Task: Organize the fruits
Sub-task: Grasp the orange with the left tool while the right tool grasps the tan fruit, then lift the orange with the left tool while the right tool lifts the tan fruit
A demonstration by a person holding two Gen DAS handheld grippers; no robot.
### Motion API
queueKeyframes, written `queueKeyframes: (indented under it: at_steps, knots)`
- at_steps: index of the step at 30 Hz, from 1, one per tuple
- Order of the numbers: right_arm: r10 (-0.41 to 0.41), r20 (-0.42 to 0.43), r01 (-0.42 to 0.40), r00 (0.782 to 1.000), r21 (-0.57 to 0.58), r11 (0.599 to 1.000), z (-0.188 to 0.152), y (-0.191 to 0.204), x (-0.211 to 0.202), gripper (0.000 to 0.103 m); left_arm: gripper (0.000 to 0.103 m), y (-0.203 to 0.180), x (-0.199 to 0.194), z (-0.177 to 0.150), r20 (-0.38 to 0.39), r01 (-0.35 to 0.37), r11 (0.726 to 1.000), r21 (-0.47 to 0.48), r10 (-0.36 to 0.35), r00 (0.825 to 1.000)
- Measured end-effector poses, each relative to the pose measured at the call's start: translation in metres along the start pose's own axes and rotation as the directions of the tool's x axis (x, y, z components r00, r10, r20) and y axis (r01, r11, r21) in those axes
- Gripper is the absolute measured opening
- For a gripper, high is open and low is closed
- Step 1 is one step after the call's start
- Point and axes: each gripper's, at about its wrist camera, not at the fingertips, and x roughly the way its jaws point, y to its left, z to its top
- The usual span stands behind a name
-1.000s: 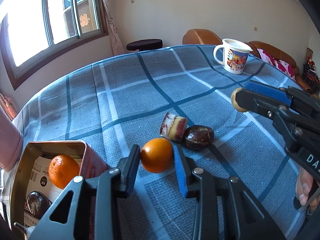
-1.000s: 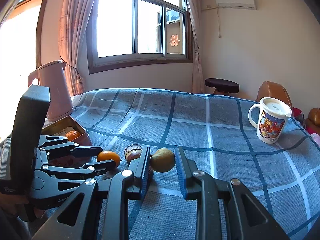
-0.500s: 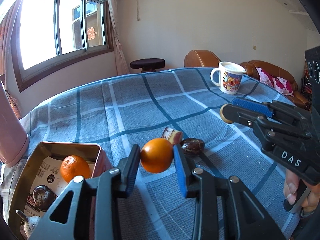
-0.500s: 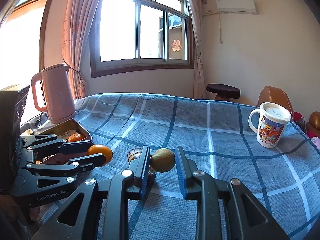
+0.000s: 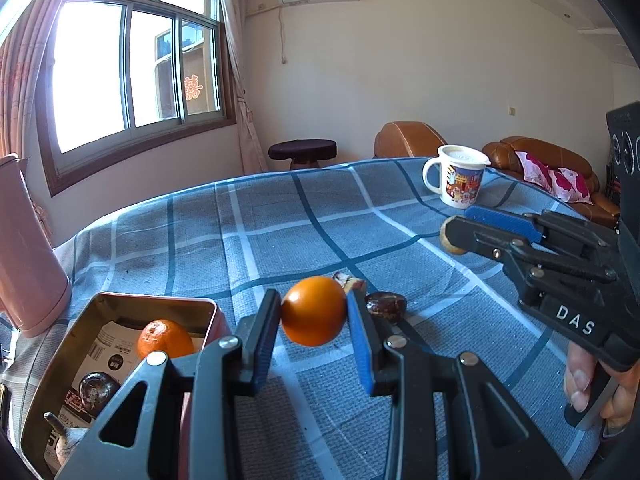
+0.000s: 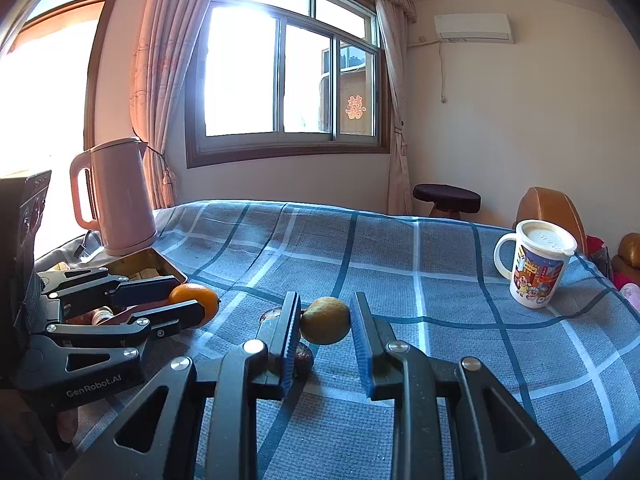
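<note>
My left gripper [image 5: 313, 312] is shut on an orange [image 5: 314, 310] and holds it above the blue checked tablecloth, just right of the open metal tin [image 5: 60, 368]. The tin holds a second orange [image 5: 165, 338], a dark round fruit [image 5: 95, 387] and a pale stemmed fruit [image 5: 66, 442]. My right gripper [image 6: 325, 320] is shut on a yellow-green fruit [image 6: 325, 320], also lifted; it shows in the left wrist view [image 5: 460, 236] at right. A dark brown fruit [image 5: 385, 306] and a cut reddish piece [image 5: 352, 281] lie on the cloth behind the held orange.
A lidded cartoon mug [image 5: 458, 180] stands at the far right of the table [image 5: 280, 220]. A pink kettle [image 6: 116, 196] stands beside the tin at the left edge. A stool [image 5: 302, 151] and brown sofa [image 5: 540, 160] lie beyond the table.
Both grippers have risen with their fruits; the table objects sit lower and farther in both views. The left gripper with its orange has lifted off the cloth near the tin.
</note>
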Motion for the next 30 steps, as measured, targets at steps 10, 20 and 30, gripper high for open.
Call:
queueKeyframes:
  at_steps: [10, 20, 30]
  knots:
    - [0.000, 0.034, 0.000, 0.999, -0.005, 1.000, 0.000, 0.002, -0.006, 0.027, 0.036, 0.001, -0.010, 0.000, 0.051, -0.011, 1.000, -0.005, 0.012, 0.999]
    - [0.003, 0.064, -0.002, 0.998, -0.006, 1.000, 0.000, 0.002, -0.011, 0.027, 0.036, 0.005, -0.019, -0.001, 0.097, -0.029, 0.999, -0.023, 0.031, 0.995]
    - [0.008, 0.081, -0.008, 0.997, -0.008, 1.000, -0.001, 0.003, -0.015, 0.027, 0.036, 0.002, -0.025, -0.002, 0.129, -0.041, 0.999, -0.014, 0.042, 0.991]
